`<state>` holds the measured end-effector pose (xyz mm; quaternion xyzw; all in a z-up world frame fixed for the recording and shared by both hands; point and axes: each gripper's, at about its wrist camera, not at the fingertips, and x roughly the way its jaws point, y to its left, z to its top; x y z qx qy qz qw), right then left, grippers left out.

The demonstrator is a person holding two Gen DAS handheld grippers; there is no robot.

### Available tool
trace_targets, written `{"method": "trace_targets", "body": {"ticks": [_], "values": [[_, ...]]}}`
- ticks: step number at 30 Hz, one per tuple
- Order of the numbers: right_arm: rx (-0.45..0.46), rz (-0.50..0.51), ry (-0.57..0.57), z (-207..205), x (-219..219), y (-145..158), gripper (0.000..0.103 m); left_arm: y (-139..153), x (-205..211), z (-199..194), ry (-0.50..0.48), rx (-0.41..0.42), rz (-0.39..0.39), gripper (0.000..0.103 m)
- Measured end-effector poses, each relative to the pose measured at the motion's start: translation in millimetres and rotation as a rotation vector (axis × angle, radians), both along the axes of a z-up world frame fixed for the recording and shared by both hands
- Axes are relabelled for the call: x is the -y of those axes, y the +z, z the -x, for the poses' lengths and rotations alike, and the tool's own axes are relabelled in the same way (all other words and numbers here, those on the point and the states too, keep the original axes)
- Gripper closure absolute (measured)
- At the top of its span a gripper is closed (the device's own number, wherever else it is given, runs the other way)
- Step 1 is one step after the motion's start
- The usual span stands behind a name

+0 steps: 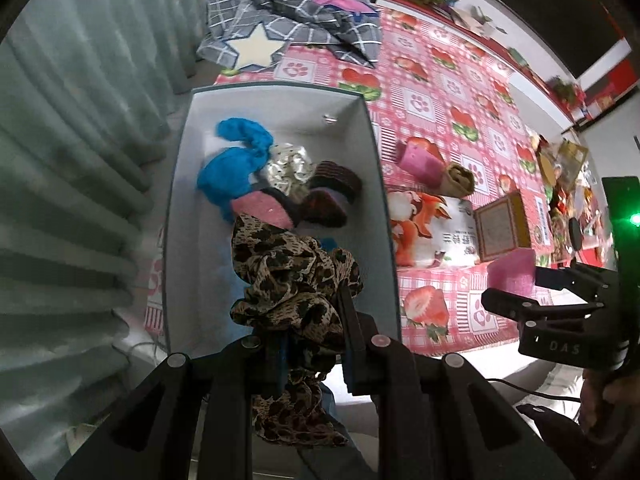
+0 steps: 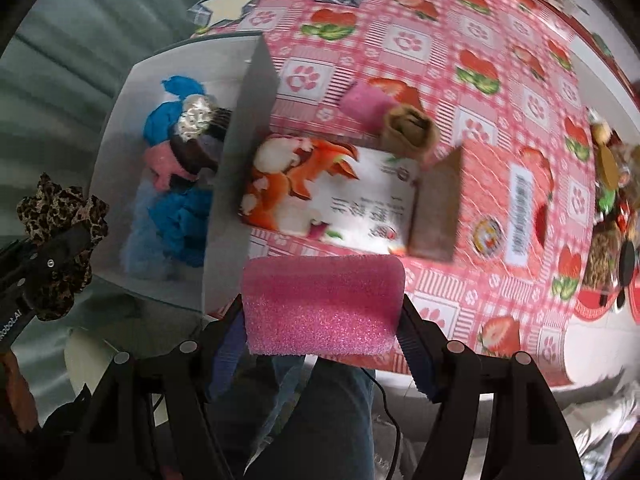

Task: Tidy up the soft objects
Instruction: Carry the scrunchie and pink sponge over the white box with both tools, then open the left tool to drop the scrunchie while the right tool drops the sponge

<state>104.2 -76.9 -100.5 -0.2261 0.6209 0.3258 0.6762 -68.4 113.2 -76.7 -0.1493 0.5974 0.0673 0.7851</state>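
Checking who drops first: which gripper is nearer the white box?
Left. The left gripper, shut on the leopard scrunchie, hangs over the white box; the right gripper holds the pink sponge beside it.

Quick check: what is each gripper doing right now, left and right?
Left gripper: shut on the leopard-print scrunchie, above the white box.
Right gripper: shut on the pink sponge.

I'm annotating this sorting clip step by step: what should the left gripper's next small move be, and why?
Probably lower a little and release. The left gripper is shut on the leopard-print fabric scrunchie, which hangs over the open white rectangular box that already holds the blue cloth and other soft pieces. The right gripper holds the pink foam block beside the box.
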Motion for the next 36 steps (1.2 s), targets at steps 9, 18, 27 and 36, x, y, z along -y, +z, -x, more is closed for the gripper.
{"method": "trace_targets", "body": {"ticks": [9,18,27,36], "values": [[-0.007,0.008,0.091,8,-39,0,0.032,-7,-9,-2,0.039,-0.024,0.009,0.081],[-0.01,-0.01,0.128,3,-70,7,0.032,-17,-16,-13,0.068,-0.055,0.013,0.081],[-0.019,-0.024,0.147,2,-98,10,0.032,-27,-26,-26,0.102,-0.087,0.004,0.081],[-0.022,-0.037,0.168,1,-114,12,0.032,-36,-35,-32,0.129,-0.114,0.004,0.081]]}}
